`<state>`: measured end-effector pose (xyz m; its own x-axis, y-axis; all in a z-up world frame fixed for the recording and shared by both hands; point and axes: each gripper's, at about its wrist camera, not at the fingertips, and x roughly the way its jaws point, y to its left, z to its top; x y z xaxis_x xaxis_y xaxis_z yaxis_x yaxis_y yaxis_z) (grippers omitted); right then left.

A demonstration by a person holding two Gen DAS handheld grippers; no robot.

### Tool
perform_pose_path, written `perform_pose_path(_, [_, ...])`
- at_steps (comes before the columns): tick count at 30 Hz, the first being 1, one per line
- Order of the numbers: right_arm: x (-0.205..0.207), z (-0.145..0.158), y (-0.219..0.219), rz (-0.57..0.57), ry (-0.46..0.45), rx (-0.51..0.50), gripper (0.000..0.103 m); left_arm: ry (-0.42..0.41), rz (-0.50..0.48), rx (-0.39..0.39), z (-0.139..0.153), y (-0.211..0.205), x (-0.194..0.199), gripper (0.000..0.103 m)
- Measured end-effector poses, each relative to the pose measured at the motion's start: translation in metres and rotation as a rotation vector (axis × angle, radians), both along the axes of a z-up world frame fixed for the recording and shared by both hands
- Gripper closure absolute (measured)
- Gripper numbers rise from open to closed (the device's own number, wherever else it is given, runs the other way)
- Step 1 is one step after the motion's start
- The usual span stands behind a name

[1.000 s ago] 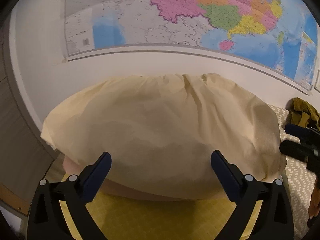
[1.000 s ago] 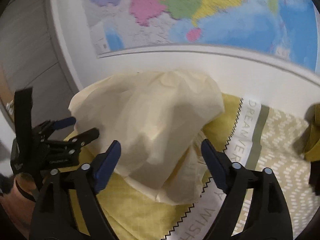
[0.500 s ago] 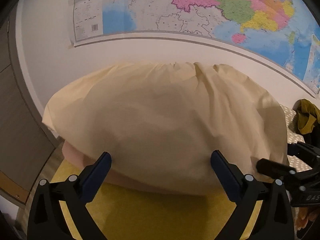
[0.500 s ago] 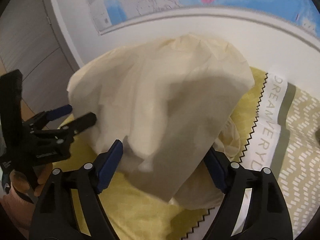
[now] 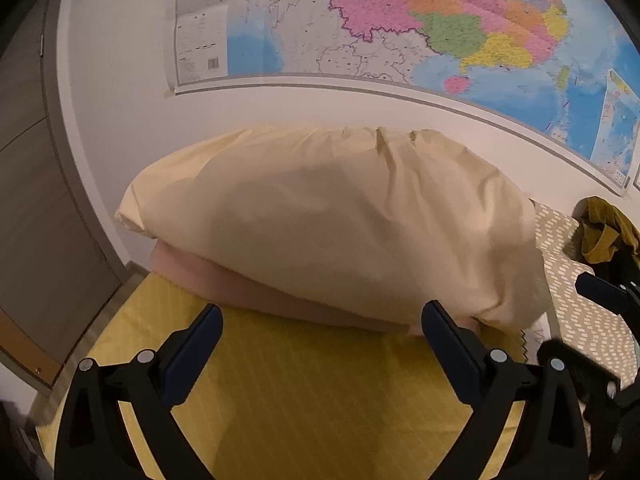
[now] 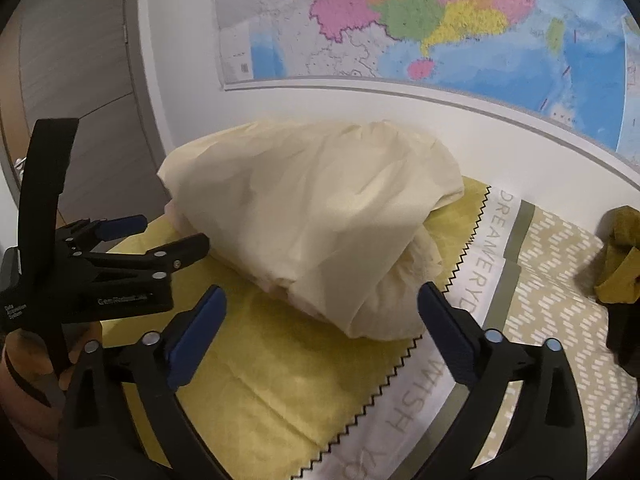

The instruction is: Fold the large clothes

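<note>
A large cream garment (image 5: 332, 220) lies folded in a puffy bundle on the yellow bed sheet (image 5: 312, 392), on top of a pale pink folded piece (image 5: 224, 276). It also shows in the right wrist view (image 6: 316, 216). My left gripper (image 5: 320, 328) is open and empty, just in front of the bundle. My right gripper (image 6: 320, 312) is open and empty, close to the bundle's near right end. The left gripper shows in the right wrist view (image 6: 160, 236) at the bundle's left.
A white wall with a coloured map (image 5: 400, 28) rises right behind the bundle. An olive-green garment (image 5: 600, 232) lies crumpled on the patterned bedding (image 6: 560, 280) to the right. A grey door (image 5: 32, 200) stands at the left past the bed edge.
Both grippers have drawn back from the cream bundle, which now lies further from the fingers. The bundle has settled flat on the pink piece.
</note>
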<state>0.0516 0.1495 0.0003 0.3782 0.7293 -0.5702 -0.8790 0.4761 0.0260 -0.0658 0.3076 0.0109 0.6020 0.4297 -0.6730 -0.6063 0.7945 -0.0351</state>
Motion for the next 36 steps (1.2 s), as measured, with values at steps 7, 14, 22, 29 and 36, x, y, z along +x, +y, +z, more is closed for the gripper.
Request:
perform_pose_path(7, [-0.016,-0.002,-0.016,-0.006,-0.012,0.013,0.006,0.001,0.015,0.029,0.002,-0.018,-0.008,0.007])
perform_pose_path(14, [-0.025,-0.006,-0.026,-0.007,-0.019,0.014,0.006,-0.002,0.023,0.063,0.004,-0.036,-0.016,0.007])
perform_pose_path(22, [-0.03,-0.01,-0.036,-0.009,-0.004,0.018,0.006,0.003,0.026,0.08,0.004,-0.051,-0.023,0.007])
perform_pose_path(29, [-0.034,-0.009,-0.045,-0.013,-0.004,0.032,0.006,-0.001,0.04,0.108,0.007,-0.057,-0.029,0.007])
perform_pose_path(36, [-0.038,-0.01,-0.048,-0.015,0.001,0.035,0.006,-0.003,0.05,0.118,0.008,-0.063,-0.036,0.007])
